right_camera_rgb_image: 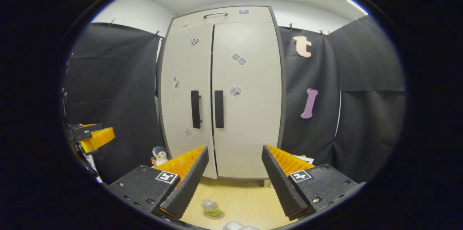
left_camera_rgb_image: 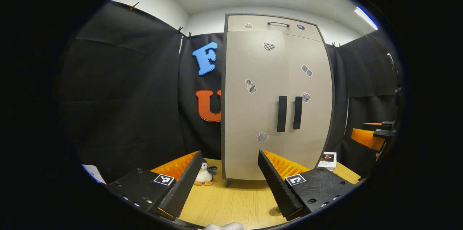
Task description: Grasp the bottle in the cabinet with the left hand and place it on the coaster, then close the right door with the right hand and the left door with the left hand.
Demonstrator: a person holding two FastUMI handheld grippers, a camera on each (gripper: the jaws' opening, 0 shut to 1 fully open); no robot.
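Both doors of the tall pale-grey cabinet point(right_camera_rgb_image: 220, 92) stood shut — the job looked finished. The small clear plastic bottle point(right_camera_rgb_image: 211, 207) sat on the near wooden tabletop point(left_camera_rgb_image: 235, 201); left gripper point(left_camera_rgb_image: 227, 183) and right gripper point(right_camera_rgb_image: 233, 183) had jaws wide, empty.

No legible writing anywhere, stickers on the cabinet point(right_camera_rgb_image: 220, 92) doors too small to read, small card point(left_camera_rgb_image: 328, 160) beside it blurred, square coded tags on each tool unreadable

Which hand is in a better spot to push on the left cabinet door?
Left. The left hand-held gripper points straight at the left door, open; the right hand-held gripper faces the right door.
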